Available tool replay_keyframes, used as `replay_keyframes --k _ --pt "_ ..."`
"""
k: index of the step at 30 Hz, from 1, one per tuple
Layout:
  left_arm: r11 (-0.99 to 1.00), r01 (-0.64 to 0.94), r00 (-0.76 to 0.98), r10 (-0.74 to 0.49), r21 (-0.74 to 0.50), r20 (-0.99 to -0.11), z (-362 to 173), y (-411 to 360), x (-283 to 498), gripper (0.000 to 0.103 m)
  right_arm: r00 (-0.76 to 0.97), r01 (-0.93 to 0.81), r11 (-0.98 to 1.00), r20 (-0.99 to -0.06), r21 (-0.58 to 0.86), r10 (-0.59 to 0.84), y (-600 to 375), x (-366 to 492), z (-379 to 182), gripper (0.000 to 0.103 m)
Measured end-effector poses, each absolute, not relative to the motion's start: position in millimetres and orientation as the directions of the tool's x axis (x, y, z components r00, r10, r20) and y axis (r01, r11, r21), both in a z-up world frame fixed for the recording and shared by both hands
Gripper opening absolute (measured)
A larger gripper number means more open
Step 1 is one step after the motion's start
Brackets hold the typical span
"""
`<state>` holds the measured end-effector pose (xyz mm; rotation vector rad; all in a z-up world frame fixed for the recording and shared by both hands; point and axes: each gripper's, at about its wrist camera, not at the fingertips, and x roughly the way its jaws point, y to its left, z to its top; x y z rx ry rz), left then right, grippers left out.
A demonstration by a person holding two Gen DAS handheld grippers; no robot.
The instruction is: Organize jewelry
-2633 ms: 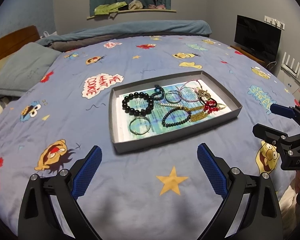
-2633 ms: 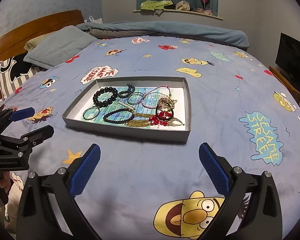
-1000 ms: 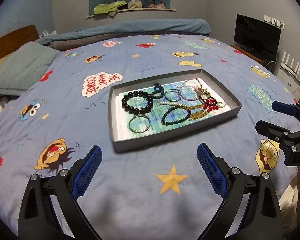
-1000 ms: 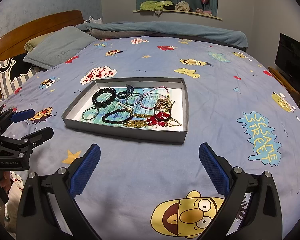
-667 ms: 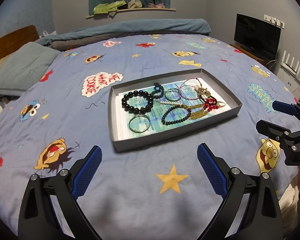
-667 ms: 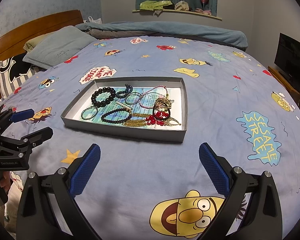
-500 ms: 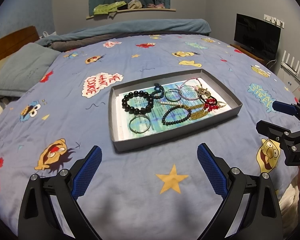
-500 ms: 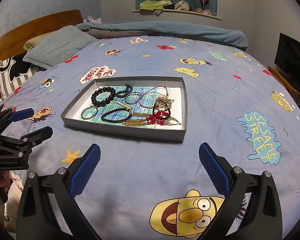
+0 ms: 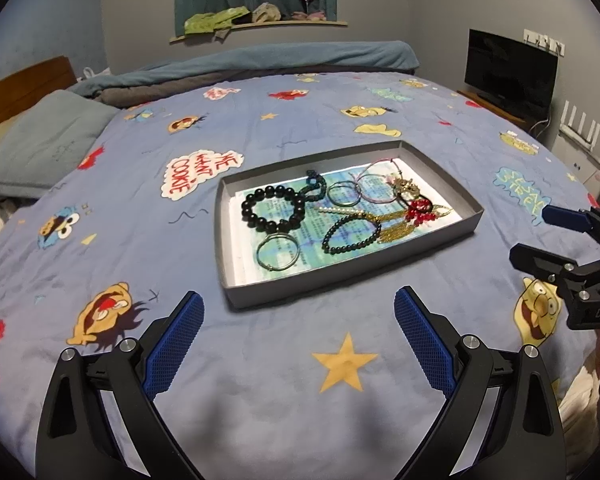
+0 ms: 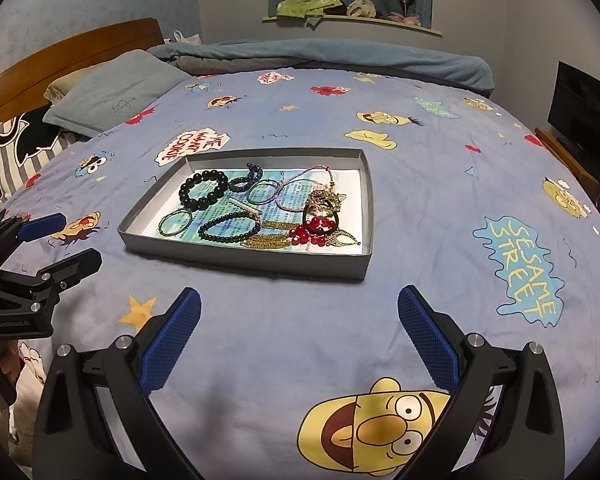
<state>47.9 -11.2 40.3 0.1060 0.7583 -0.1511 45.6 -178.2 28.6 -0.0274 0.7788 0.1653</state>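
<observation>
A shallow grey tray [image 9: 332,278] [image 10: 244,259] lies on a blue cartoon bedspread. Inside are a chunky black bead bracelet [image 9: 272,213] [image 10: 203,192], a thin metal bangle [image 9: 277,255], a small-bead black bracelet [image 9: 350,234] [image 10: 229,227], a gold chain [image 9: 398,232], red beads [image 9: 418,214] [image 10: 312,230] and pink cord loops [image 10: 300,190]. My left gripper [image 9: 298,306] hovers open in front of the tray's near edge, holding nothing. My right gripper [image 10: 300,302] is also open and empty, short of the tray's near wall. Each gripper shows at the side of the other's view.
Pillows [image 10: 112,92] and a wooden headboard [image 10: 60,60] lie at the left. A rolled blanket [image 9: 260,60] runs along the far side. A black TV [image 9: 510,72] and a white router [image 9: 580,128] stand to the right of the bed.
Both views have crept slightly; the tray sits a touch further left in the right wrist view. Both grippers stay open and nothing in the tray has moved.
</observation>
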Motion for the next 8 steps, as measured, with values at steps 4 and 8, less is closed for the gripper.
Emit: replay_keyframes --k 4,8 --pt "0.986 0.158 0.704 -0.083 0.041 -0.705 35 -9 52 0.095 0.698 -0.152 0.988 -0.704 0.034 0.132 -180 48 26 0.097" --pt "0.989 0.14 0.693 -0.068 0.041 -0.718 27 1 58 0.096 0.684 -0.127 0.991 -0.719 0.043 0.118 -191 54 15 0.097"
